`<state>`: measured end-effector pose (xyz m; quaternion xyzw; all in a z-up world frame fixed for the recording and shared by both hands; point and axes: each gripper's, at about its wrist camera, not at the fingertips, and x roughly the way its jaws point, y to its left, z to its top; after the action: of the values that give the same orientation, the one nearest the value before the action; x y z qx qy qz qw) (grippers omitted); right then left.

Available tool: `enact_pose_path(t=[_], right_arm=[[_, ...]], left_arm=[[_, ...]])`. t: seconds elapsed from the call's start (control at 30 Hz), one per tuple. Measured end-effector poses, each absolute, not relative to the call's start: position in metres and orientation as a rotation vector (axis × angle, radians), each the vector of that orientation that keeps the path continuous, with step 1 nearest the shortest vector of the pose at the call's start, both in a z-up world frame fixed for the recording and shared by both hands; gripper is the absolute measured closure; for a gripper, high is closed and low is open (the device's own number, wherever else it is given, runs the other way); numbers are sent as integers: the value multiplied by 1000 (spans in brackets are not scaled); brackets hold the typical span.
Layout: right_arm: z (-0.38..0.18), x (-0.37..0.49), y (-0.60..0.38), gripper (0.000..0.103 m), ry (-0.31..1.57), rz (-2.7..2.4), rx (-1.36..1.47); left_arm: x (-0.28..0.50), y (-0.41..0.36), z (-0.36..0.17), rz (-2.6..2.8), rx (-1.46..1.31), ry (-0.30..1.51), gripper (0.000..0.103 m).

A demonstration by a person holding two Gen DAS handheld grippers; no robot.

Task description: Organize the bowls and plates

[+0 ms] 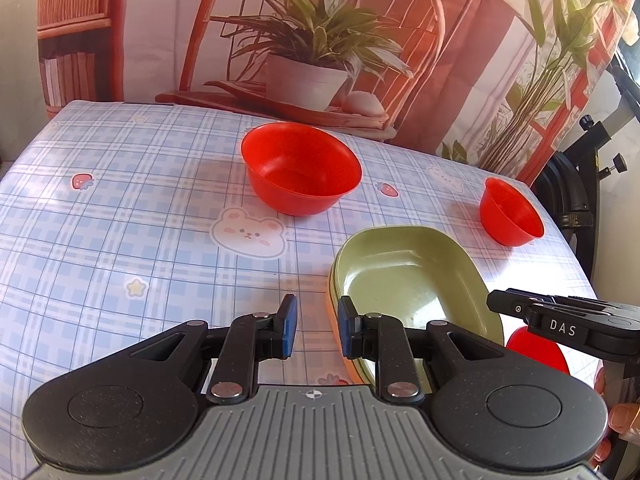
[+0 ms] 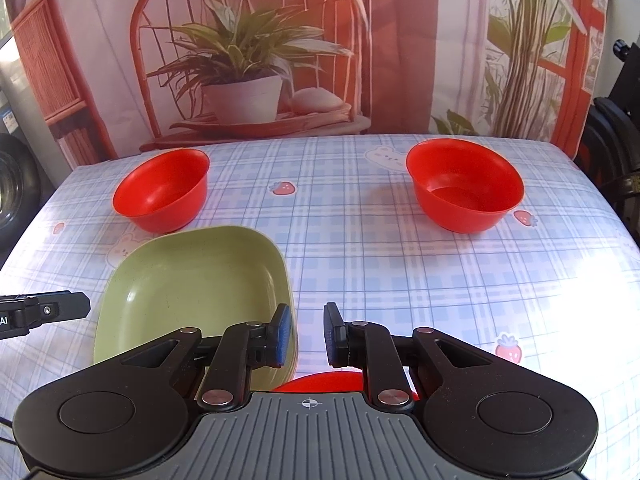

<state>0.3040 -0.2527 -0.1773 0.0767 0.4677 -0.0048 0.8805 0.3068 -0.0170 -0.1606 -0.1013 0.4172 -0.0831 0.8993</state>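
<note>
A green square plate (image 1: 412,276) lies on top of an orange plate (image 1: 334,320) on the table; it also shows in the right wrist view (image 2: 192,284). Two red bowls stand farther back: one at mid-table (image 1: 302,168) (image 2: 162,190), one to the right (image 1: 510,212) (image 2: 464,184). A third red bowl (image 2: 320,382) sits just under my right gripper (image 2: 306,334), partly hidden; it also shows in the left wrist view (image 1: 536,350). My left gripper (image 1: 316,328) is open and empty, beside the plates' left edge. My right gripper is open and empty by the green plate's right edge.
The table has a blue checked cloth (image 1: 120,200) with bear and strawberry prints. A printed backdrop (image 2: 280,60) hangs behind its far edge. Black stand hardware (image 1: 580,184) stands off the table's right side.
</note>
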Motion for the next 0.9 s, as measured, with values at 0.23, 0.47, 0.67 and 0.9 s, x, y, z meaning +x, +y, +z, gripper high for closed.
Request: enact_pose_path(t=[0.23,0.47,0.67,0.9], right_arm=[[-160,322,-243,86,938,24,206],[-151,360,-218,86,918,69,238],[-156,402,-195,86,916,113,224],[-175,443,-187,86,959,86,220]], left_arm=[[328,12,-136,-167,-203,786,79],[368,42,-112,-184,-203,719,80],[408,39,-124,-218,-186,737,79],[443,28,-161,-216,-162,796,79]])
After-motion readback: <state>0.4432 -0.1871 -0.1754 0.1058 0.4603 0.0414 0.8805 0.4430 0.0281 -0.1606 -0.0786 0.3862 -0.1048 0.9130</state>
